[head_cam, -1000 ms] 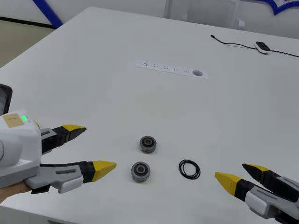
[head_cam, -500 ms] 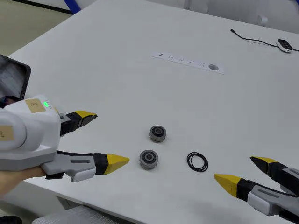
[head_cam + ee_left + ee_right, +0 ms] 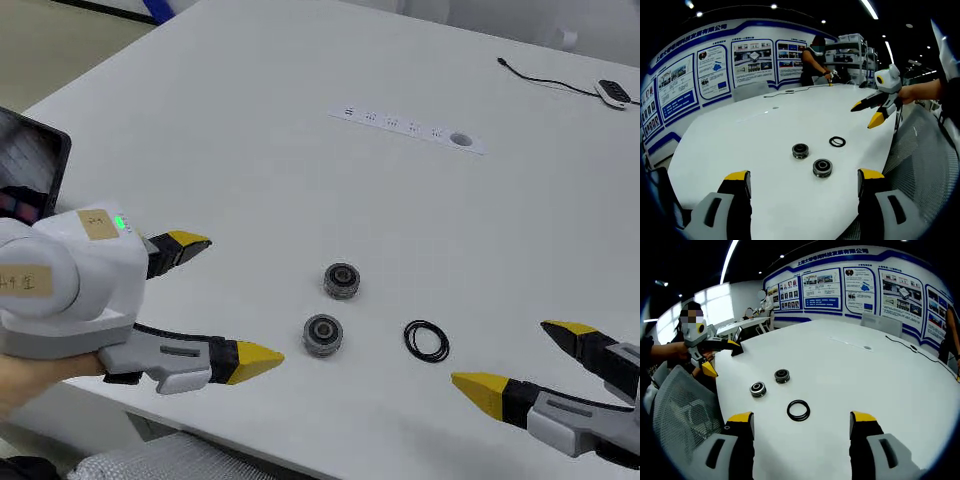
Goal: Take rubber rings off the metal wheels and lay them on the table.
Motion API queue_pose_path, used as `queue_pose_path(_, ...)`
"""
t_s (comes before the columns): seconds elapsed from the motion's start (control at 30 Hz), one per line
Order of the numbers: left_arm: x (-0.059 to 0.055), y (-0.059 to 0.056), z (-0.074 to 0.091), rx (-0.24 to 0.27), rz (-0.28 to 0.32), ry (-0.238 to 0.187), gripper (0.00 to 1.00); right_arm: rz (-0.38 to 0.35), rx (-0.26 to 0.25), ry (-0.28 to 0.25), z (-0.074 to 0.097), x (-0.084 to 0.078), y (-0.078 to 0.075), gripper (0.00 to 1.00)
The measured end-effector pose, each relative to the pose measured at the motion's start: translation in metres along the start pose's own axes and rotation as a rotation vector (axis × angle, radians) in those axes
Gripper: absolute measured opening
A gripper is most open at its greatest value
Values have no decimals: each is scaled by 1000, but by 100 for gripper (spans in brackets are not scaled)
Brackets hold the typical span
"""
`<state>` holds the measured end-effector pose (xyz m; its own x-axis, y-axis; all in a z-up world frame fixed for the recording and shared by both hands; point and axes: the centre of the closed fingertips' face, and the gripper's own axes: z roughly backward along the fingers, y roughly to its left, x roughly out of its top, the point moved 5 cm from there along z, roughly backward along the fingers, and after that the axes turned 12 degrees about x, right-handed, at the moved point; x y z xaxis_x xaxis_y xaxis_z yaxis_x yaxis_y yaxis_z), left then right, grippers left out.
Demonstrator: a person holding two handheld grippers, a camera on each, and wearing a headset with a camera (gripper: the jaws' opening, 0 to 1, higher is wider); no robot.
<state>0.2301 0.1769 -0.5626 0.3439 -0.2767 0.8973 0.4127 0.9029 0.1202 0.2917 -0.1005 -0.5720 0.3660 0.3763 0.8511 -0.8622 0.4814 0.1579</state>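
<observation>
With our left gripper (image 3: pixel 240 297) and right gripper (image 3: pixel 505 353) fingers open and empty, we judge the rubber ring (image 3: pixel 308 336) on the near wheel (image 3: pixel 323 334) soft, stretchy, best pinched at its edge.

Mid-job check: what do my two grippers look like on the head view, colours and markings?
Both have two tapered jaws: grey at the base, then black, ending in pointed yellow tips. The left gripper has a rounded white housing with two tan stickers and a lit green light. The right gripper has white trim on its grey jaw bases.
</observation>
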Motion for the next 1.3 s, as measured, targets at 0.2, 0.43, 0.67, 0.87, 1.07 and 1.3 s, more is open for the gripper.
queue_pose_path(0.2, -1, -2, 0, -10, -7, 7, 95, 34, -13, 11, 3, 2, -1, 84)
queue_pose_path(0.43, -8, -2, 1, -6, -17, 30, 99, 98, -23, 33, 4, 7, -2, 88)
queue_pose_path(0.67, -17, -1, 0, -2, -53, 57, 100, 138, -19, 62, 3, 8, -2, 90)
queue_pose_path(0.87, -18, 0, 0, 11, -66, 60, 100, 149, -19, 77, 1, 7, -2, 91)
queue_pose_path(1.07, -18, 0, 1, 14, -70, 62, 100, 158, -21, 82, 0, 8, -3, 92)
queue_pose_path(1.3, -17, 0, 2, 20, -71, 64, 100, 157, -22, 80, 1, 10, -4, 92)
